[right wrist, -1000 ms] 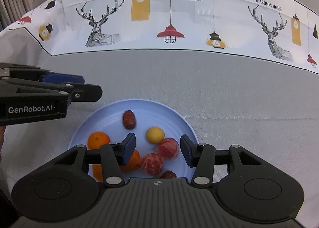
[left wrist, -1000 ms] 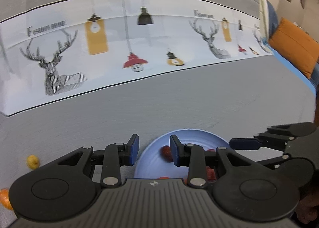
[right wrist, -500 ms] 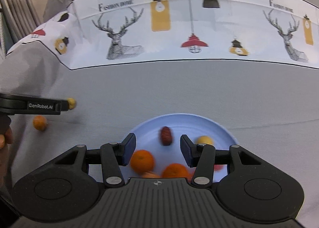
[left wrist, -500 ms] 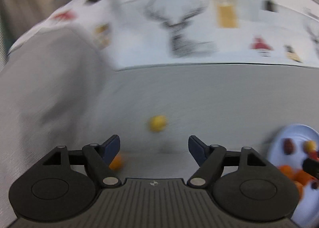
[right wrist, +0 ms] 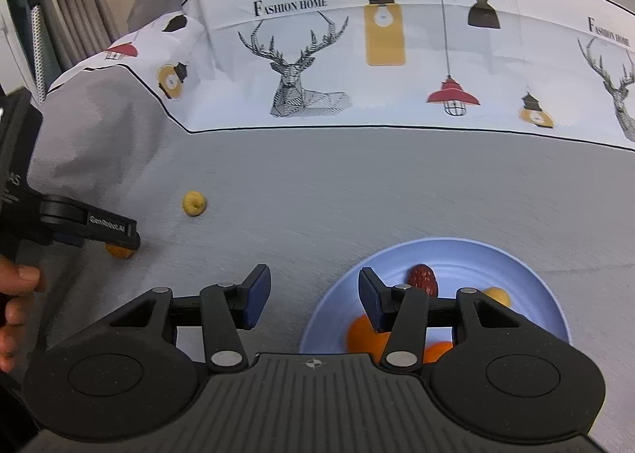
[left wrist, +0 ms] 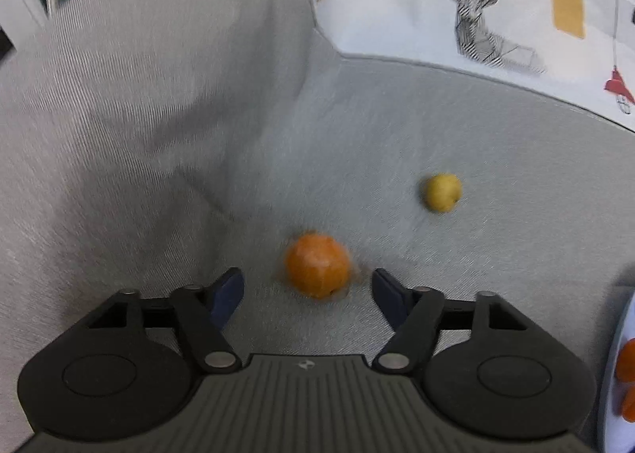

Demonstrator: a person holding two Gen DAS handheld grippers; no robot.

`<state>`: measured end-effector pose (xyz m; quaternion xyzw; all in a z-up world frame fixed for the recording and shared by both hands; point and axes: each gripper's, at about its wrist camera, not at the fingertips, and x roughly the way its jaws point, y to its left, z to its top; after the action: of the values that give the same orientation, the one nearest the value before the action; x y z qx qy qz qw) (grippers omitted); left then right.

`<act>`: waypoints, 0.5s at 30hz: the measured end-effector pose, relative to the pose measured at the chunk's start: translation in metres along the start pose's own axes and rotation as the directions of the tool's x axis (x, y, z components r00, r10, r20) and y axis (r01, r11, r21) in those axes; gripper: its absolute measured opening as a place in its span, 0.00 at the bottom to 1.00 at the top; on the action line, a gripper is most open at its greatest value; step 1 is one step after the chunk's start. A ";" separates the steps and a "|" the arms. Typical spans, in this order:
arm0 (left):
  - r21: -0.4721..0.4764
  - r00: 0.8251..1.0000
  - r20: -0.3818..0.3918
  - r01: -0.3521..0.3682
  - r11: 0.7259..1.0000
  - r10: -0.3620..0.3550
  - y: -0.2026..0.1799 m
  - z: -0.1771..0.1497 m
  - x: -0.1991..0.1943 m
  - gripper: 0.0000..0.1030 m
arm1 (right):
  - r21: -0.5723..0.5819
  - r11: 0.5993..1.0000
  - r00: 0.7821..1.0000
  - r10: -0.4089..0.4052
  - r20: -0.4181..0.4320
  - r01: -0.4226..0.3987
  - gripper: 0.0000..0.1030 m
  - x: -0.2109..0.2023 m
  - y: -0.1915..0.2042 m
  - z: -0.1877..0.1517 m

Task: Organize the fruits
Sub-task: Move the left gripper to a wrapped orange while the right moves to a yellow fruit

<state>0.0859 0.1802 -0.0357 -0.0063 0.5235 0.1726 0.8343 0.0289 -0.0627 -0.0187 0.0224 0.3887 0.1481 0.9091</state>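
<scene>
We see the left tongs [left wrist: 307, 290] spread wide, empty, flanking a round orange fruit [left wrist: 318, 264] on grey fabric [left wrist: 476, 127]. Beyond the orange lies a small yellow fruit [left wrist: 441, 192]. Our right tongs [right wrist: 313, 296] gape empty beside the fruit-filled blue plate [right wrist: 528, 274].

Grey cloth [right wrist: 357, 183] with deer-and-lamp printed band [right wrist: 397, 56].

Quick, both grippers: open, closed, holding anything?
Left hand-held gripper: open, empty, the orange just ahead between its fingers.
Right hand-held gripper: open, empty, beside the blue plate.
</scene>
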 end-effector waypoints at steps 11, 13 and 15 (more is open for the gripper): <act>-0.116 0.995 0.030 0.094 0.989 -0.091 0.016 0.004 -0.004 0.25 | -0.066 0.997 0.999 0.045 0.024 -0.043 0.50 0.015 0.023 0.004; -0.087 0.994 0.038 0.101 0.991 -0.098 0.012 0.003 -0.008 0.25 | -0.067 0.996 0.998 0.056 0.023 -0.054 0.50 0.021 0.027 0.005; -0.057 0.996 0.010 0.094 0.994 -0.094 0.007 0.001 -0.004 0.27 | -0.070 0.995 0.997 0.068 0.025 -0.066 0.42 0.027 0.033 0.008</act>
<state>0.0829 0.1859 -0.0307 -0.0541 0.5146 0.1480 0.8428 0.0436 -0.0229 -0.0268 0.0060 0.3699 0.1918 0.9091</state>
